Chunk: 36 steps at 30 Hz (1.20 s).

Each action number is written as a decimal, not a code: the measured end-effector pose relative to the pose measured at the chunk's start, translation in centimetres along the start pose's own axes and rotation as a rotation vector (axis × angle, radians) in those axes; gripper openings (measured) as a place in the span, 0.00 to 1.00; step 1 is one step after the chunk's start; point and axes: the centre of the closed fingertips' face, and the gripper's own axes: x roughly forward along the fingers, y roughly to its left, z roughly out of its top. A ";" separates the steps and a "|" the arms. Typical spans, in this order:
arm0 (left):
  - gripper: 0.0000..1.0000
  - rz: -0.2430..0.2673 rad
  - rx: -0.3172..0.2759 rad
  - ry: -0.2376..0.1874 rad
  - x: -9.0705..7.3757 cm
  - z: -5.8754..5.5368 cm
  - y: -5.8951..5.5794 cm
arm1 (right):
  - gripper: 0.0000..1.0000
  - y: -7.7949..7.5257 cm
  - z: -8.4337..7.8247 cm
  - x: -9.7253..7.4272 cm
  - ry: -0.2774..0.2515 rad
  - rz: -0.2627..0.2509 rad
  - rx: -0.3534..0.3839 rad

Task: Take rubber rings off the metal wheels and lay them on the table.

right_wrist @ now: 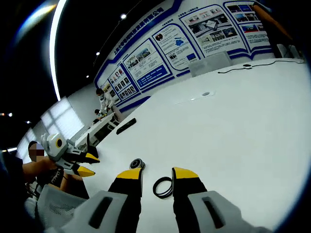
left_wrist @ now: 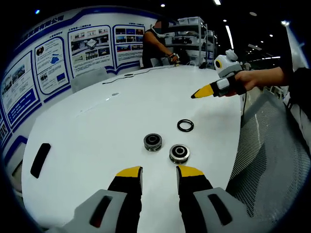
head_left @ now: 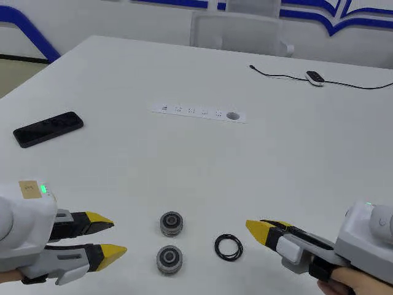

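Two metal wheels stand side by side near the table's front edge, one [head_left: 171,223] farther and one [head_left: 169,259] nearer; I cannot tell if rubber sits on them. Two overlapping black rubber rings [head_left: 228,247] lie flat to their right. My left gripper [head_left: 109,235] is open, to the left of the wheels and apart from them. My right gripper [head_left: 258,228] is just right of the rings. In the left gripper view the jaws [left_wrist: 159,171] point at the wheels [left_wrist: 153,141] [left_wrist: 179,153] and rings [left_wrist: 185,125]. The right gripper [right_wrist: 157,174] is open with the rings [right_wrist: 163,187] just ahead and a wheel [right_wrist: 136,164] beyond.
A black phone [head_left: 48,128] lies at the left. A white power strip [head_left: 198,112] is set in the table's middle. A black cable with a small device [head_left: 315,77] runs at the back right. A chair [head_left: 239,31] stands behind the table.
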 end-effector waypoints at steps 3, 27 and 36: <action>0.30 -0.008 0.022 -0.011 -0.2 0.0 -0.8 | 0.33 -0.1 -0.7 -0.7 0.027 0.002 -0.086; 0.63 0.024 -0.086 -0.065 -0.1 -1.8 -2.2 | 0.44 -1.7 -4.2 -3.4 0.148 0.002 -0.254; 0.72 0.043 -0.107 -0.091 0.1 -1.3 -2.2 | 0.49 -1.9 -4.2 -3.4 0.168 0.017 -0.284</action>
